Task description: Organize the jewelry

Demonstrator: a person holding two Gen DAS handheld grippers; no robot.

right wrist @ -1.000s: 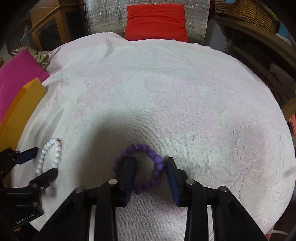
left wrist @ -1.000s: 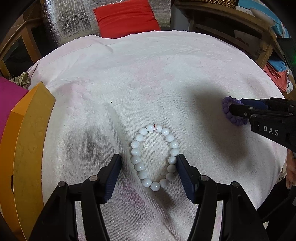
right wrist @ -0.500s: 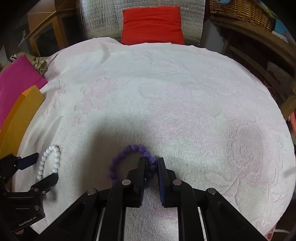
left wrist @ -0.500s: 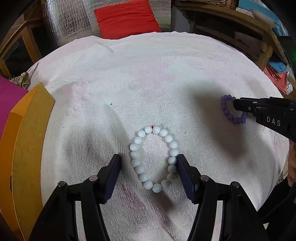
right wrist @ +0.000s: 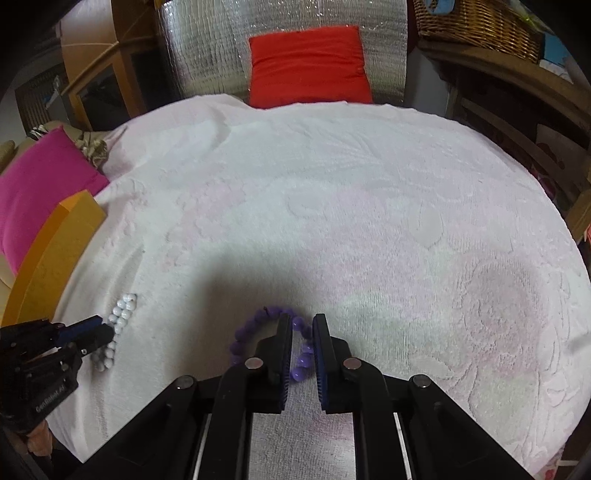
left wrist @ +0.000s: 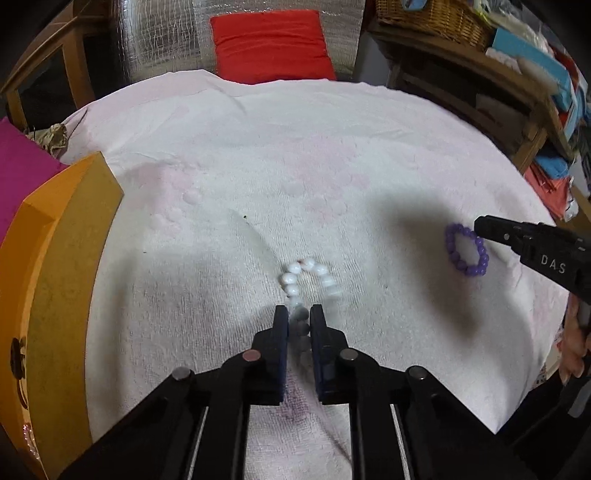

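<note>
A white bead bracelet [left wrist: 308, 275] lies on the towel-covered round table [left wrist: 295, 147]. My left gripper [left wrist: 299, 314] is shut on its near end, and the loop is squeezed narrow ahead of the fingers. In the right wrist view the same bracelet [right wrist: 123, 310] shows at the tip of the left gripper [right wrist: 107, 332]. A purple bead bracelet [right wrist: 242, 341] sits at the table's near side with my right gripper [right wrist: 303, 321] shut on one side of its loop. From the left wrist view, the purple bracelet [left wrist: 466, 250] hangs at the tip of the right gripper [left wrist: 480, 225].
An orange box [left wrist: 55, 277] stands at the table's left edge beside a pink cushion [right wrist: 40, 184]. A red cushion [right wrist: 308, 62] leans on a silver backing beyond the far edge. A wicker basket [right wrist: 476, 26] rests on wooden shelves at the right.
The left jaws, open around the white bracelet before, have shut on its near end and pinched the loop. The right jaws have shut on the purple bracelet's side.
</note>
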